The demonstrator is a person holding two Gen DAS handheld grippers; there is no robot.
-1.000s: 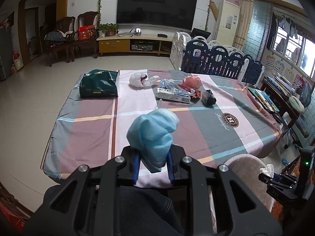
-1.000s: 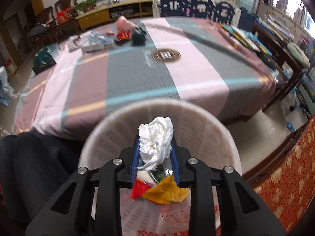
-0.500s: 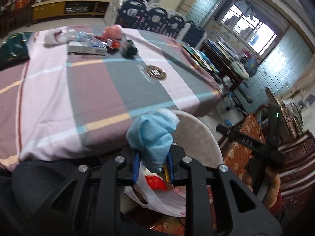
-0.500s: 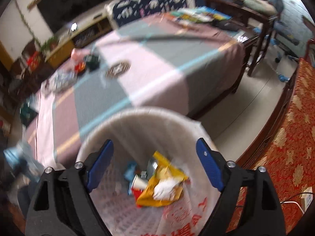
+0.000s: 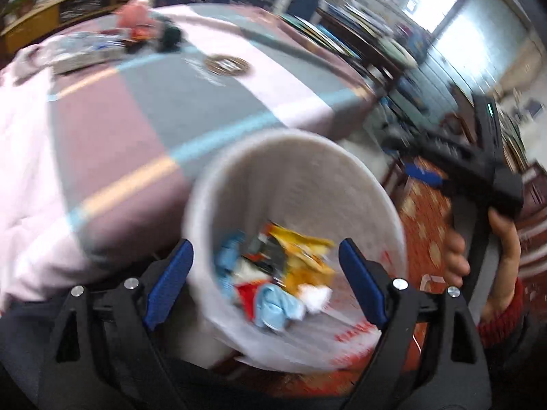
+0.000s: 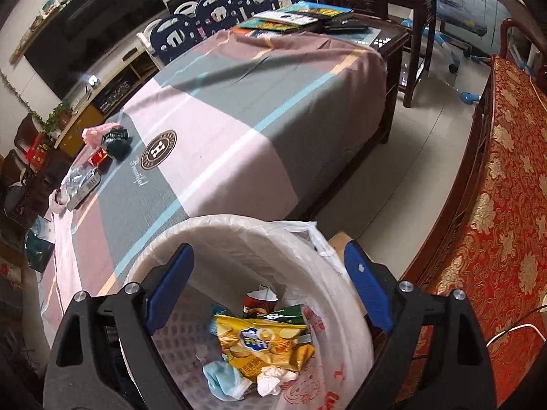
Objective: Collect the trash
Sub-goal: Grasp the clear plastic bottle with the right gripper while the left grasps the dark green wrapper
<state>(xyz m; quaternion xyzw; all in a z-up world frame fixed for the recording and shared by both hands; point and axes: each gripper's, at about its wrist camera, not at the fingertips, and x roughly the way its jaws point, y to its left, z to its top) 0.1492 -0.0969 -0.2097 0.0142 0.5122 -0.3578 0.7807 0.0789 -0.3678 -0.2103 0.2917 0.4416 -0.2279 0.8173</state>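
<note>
Now over the bin (image 5: 297, 157) beside the table's near edge, with both drops done. Left gripper (image 5: 266, 282) wide, jaws just opened, nothing between them; blue mask (image 6: 222, 381) lying among the trash in the bin, next to a yellow chip bag (image 6: 263, 341) and white tissue (image 6: 273, 379). Right gripper (image 6: 270, 287) wide too and empty, also above the bin. Next, likely: swing back to the table (image 6: 239, 130) for the remaining litter near its far-left edge, a pink bag (image 6: 94, 135), dark wrapper (image 6: 118, 141), red pack (image 6: 97, 157) and clear plastic (image 6: 80, 179). Nothing blocking the way across the cloth. Books at the far-right corner, probably not trash. Left view blurred, so details there uncertain.
</note>
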